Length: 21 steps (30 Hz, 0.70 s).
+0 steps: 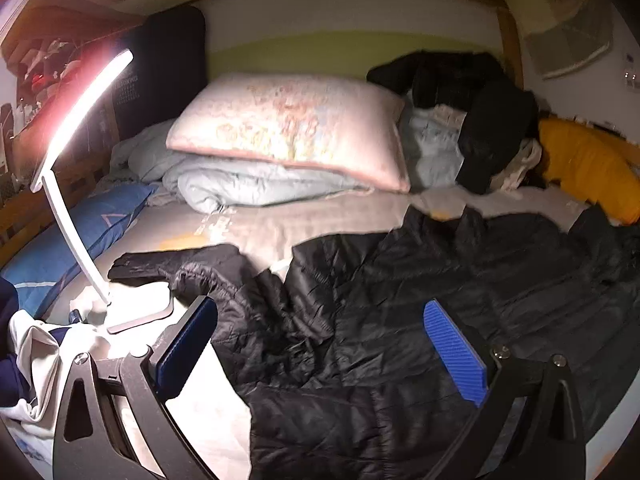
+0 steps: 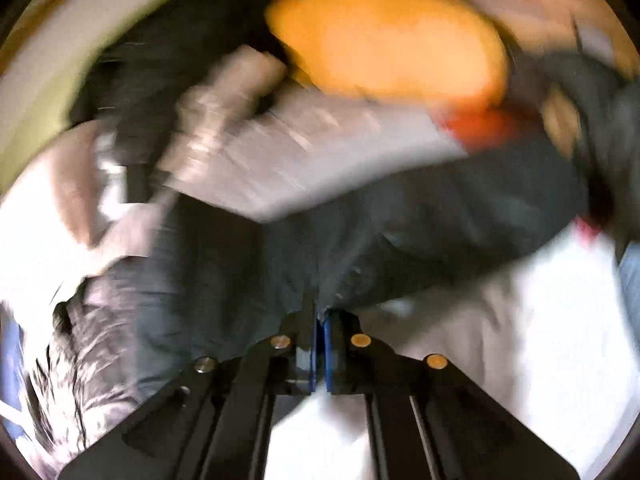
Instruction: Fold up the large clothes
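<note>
A large black quilted puffer jacket lies spread over the grey bed sheet, one sleeve reaching left toward the lamp. My left gripper is open and empty, its blue pads hovering just above the jacket's near part. In the blurred right wrist view, my right gripper is shut on an edge of the dark jacket, which stretches away from the jaws over the white sheet.
A lit white desk lamp stands at the left on the bed. A pink pillow on a folded pale quilt, a pile of dark clothes and an orange cushion line the back. White and blue clothes lie near left.
</note>
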Motion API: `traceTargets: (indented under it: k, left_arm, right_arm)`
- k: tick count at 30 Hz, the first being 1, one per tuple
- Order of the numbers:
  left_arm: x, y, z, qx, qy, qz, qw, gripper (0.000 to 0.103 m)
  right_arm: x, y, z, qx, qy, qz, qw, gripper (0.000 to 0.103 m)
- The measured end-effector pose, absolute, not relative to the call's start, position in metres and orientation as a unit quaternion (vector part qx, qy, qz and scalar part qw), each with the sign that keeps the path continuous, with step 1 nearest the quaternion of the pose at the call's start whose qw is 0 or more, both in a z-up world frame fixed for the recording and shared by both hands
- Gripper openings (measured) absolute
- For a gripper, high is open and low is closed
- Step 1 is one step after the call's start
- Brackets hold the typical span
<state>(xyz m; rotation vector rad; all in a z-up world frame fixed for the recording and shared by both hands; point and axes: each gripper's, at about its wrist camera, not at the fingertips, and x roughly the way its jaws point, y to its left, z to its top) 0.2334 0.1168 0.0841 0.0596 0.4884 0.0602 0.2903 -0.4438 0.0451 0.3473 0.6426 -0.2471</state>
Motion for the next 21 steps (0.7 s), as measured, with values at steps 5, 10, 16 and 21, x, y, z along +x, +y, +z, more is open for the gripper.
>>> traceTargets:
  k: [5,10,16,21]
  left_arm:
    - [0.215,0.107,0.103,0.015,0.204,0.013,0.979,0.103]
    - [0.208,0.102,0.109,0.011,0.197,0.014,0.980,0.103]
    - [0.208,0.100,0.103,0.010,0.209,0.000,0.978,0.103]
    - [0.215,0.101,0.089,-0.001,0.236,-0.004,0.972,0.103]
  right_arm:
    - [0.254,-0.351,0.094,0.112,0.230,0.038,0.966,0.002]
    - [0.240,-0.269,0.090,0.060,0.243,0.142,0.958,0.002]
    - [0.254,-0.198,0.028,0.001,0.322,0.179,0.930,0.003]
    - [0.262,-0.192,-0.011,-0.001,0.378,0.178,0.908,0.007]
